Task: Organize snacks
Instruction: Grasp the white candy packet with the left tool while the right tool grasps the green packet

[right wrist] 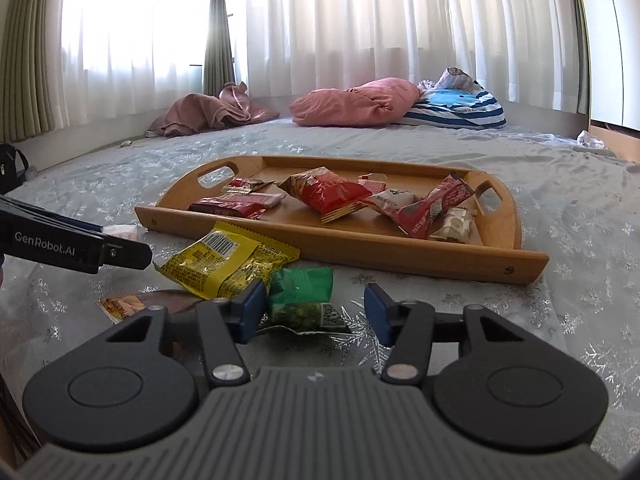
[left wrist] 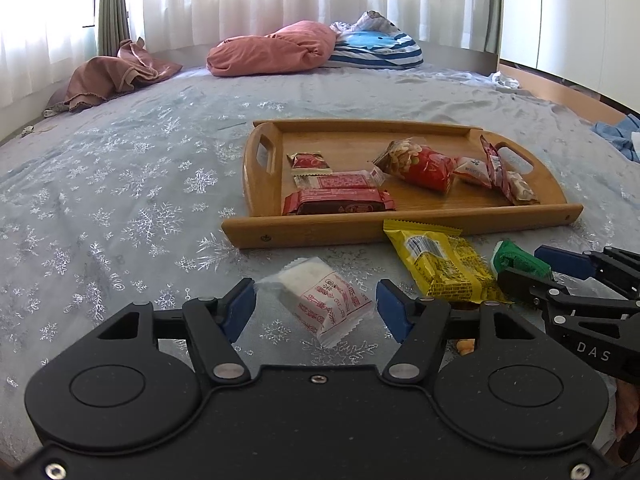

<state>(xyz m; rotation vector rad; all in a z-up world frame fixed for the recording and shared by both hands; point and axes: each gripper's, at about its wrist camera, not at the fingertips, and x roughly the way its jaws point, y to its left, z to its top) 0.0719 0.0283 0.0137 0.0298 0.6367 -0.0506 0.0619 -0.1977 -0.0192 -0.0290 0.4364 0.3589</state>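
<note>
Wooden tray (left wrist: 360, 230) on bed, holding red snack packets (left wrist: 338, 202), peanut bag (left wrist: 416, 166)

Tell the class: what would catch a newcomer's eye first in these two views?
First, the wooden tray on the grey snowflake bedspread, holding mostly red snack packets. Next, the loose packets in front of it: a yellow packet, a white packet between the open fingers of the left tool, and a green packet between those of the right tool.
</note>
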